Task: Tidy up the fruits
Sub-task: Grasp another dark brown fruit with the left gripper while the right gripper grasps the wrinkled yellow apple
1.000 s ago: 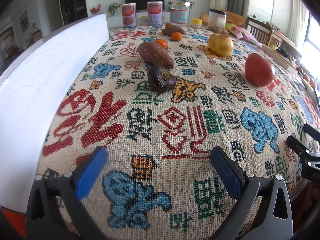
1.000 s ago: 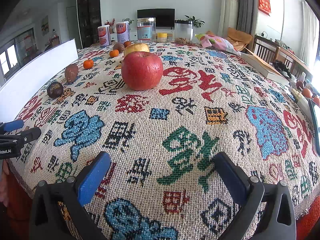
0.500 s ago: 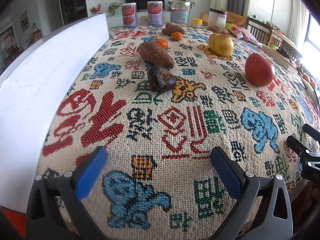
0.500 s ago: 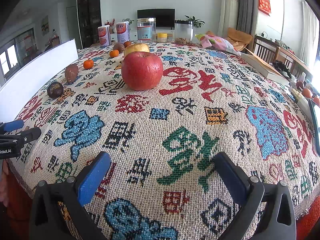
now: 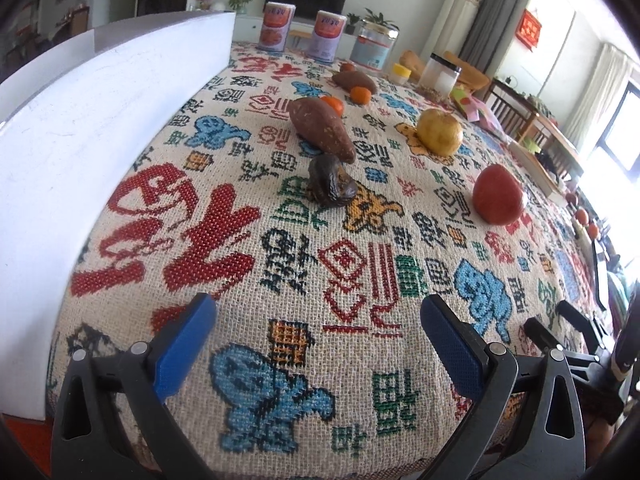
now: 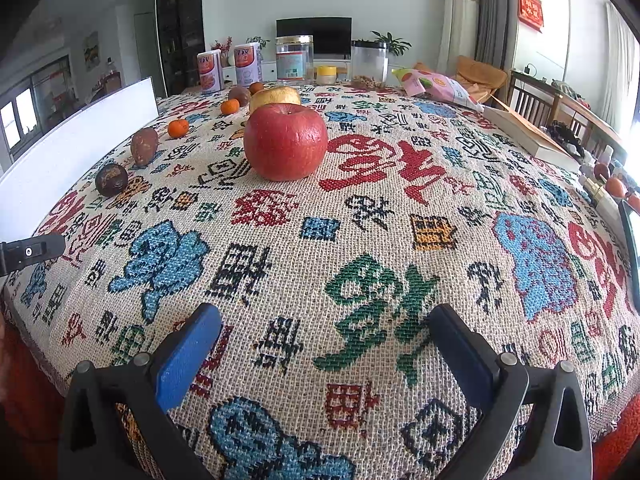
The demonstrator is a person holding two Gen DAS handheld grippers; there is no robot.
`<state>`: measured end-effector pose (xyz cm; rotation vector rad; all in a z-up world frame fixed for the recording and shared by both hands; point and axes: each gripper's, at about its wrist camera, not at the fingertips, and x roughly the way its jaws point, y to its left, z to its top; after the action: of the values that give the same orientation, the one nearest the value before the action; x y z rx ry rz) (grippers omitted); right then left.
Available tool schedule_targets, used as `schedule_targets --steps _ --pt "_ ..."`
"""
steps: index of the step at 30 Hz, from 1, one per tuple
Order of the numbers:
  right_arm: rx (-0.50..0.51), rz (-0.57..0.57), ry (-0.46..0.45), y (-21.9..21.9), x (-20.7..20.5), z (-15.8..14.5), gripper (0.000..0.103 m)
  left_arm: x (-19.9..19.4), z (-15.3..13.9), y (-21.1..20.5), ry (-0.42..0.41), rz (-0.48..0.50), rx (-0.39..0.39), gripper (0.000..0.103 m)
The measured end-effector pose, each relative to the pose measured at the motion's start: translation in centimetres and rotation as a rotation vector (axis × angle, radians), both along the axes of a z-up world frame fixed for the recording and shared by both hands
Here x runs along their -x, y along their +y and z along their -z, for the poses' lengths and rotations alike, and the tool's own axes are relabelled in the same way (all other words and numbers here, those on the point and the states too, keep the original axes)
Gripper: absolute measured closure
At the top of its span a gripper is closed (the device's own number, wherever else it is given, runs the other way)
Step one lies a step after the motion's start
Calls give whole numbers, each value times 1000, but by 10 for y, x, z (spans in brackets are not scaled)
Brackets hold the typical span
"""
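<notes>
A red apple (image 6: 285, 142) stands on the patterned tablecloth ahead of my right gripper (image 6: 324, 344), which is open and empty near the front edge. A yellow apple (image 6: 275, 96) sits just behind it. In the left wrist view the red apple (image 5: 498, 195) is at the right and the yellow apple (image 5: 439, 132) further back. A dark wrinkled fruit (image 5: 331, 186) and a brown sweet potato (image 5: 320, 128) lie ahead of my left gripper (image 5: 316, 336), which is open and empty. Small oranges (image 5: 360, 95) and another sweet potato (image 5: 354, 80) lie beyond.
A white board (image 5: 92, 128) stands along the table's left edge. Cans (image 5: 276, 27), jars (image 6: 294, 58) and a snack bag (image 6: 436, 86) line the far edge. A book (image 6: 524, 132) and small items lie at the right edge.
My left gripper has tilted and shifted, so its view now looks more to the right across the table. The right gripper and the fruits have not moved.
</notes>
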<state>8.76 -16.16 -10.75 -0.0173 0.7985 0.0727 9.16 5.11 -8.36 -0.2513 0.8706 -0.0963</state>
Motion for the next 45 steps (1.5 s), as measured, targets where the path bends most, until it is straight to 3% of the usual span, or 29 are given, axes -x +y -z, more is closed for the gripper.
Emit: schedule_targets --steps 4,9,12,13,14,16,22,26,30,34,37,42,45 --pt "0 0 2 0 0 0 0 -23 -11 -4 13 43 -24 2" --pt "0 0 3 0 0 0 0 -65 -19 -20 41 105 -128 2" --pt "1 0 3 0 0 0 0 -89 -14 -24 58 95 -160 6" --pt "1 0 4 0 0 -1 0 -95 -11 -24 72 87 -155 20" --pt "1 -1 5 0 -1 0 0 -98 -7 -24 92 82 -145 43" --pt "2 -5 6 0 -1 0 0 -103 -6 -21 82 66 -149 64" --pt "0 -15 16 0 -1 0 0 -86 -15 1 48 32 -88 65" --pt "-12 -49 91 -4 -7 -5 0 -67 -19 16 48 18 -87 65" --pt "-111 -55 101 -12 -13 -23 1 -54 -22 26 35 -2 -59 65" --pt "-83 -114 46 0 -67 -77 1 -45 -21 26 19 -10 -30 65" --pt "-83 -167 93 18 -140 -107 1 -39 -16 24 31 -1 -17 65" --pt "-101 -163 351 51 -257 -79 1 -28 -15 22 33 5 -9 65" --pt "-35 -118 404 69 -288 -56 4 -25 -17 27 24 -5 -5 65"
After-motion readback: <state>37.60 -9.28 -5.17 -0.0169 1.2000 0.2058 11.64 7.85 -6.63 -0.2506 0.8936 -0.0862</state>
